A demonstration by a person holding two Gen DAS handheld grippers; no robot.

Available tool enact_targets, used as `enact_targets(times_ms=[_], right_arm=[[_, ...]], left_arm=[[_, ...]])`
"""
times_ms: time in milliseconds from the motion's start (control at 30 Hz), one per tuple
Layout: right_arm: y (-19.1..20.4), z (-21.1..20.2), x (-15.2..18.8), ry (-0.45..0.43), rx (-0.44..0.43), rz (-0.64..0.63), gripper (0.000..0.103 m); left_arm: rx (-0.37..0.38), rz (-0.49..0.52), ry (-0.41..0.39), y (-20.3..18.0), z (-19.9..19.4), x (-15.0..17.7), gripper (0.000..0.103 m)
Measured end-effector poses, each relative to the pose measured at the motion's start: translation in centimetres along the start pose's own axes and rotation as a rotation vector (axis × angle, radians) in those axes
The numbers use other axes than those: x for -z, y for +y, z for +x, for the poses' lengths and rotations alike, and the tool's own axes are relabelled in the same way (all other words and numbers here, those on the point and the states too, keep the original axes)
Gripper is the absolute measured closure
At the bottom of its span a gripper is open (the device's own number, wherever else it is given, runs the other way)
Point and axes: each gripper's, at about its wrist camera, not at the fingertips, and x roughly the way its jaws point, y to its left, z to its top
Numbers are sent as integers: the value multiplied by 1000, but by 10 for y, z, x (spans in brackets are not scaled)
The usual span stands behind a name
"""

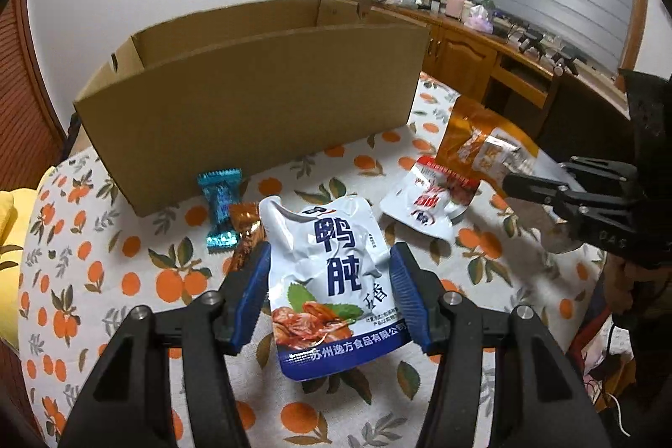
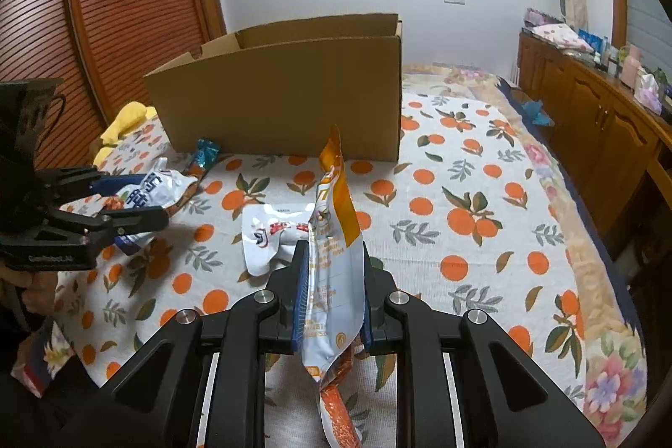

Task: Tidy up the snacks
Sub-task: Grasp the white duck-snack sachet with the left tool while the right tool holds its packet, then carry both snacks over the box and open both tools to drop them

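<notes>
Plainly, both grippers were at work on pouches in front of the cardboard box (image 1: pixel 252 103).

Left gripper (image 1: pixel 329 294): its blue pads (image 1: pixel 252 292) stood spread on either side of the white-and-blue duck gizzard pouch (image 1: pixel 332 280), which lay flat on the orange-print cloth (image 1: pixel 126 280); whether the pads touched its edges could not be told.

Right gripper (image 2: pixel 332 292): pressed together on the orange-and-white pouch (image 2: pixel 334 238), held on edge and clear of the cloth.

Other snacks: a white-and-red pouch (image 1: pixel 428 202) lay on the cloth between the grippers; a teal candy (image 1: pixel 220 208) and a brown candy (image 1: pixel 248 234) lay close to the box's front wall.

Step in hand, as judged: closing on the duck gizzard pouch while the right load waited for the box.

Doing it well: squeeze across the pouch's middle, since slick film likely buckles; lift straight before moving.

Risk: the box wall stood tall, so a low carry could snag a dangling corner.
</notes>
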Motion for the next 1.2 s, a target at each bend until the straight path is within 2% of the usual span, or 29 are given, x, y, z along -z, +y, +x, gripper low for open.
enact_targets(times_ms=[800, 1200], right_arm=[[18, -15, -24, -45, -17, -60, 85], [32, -17, -50, -78, -30, -112, 85]], left_arm=[[4, 7, -94, -1, -37, -13, 47], [3, 1, -136, 8, -50, -29, 47]])
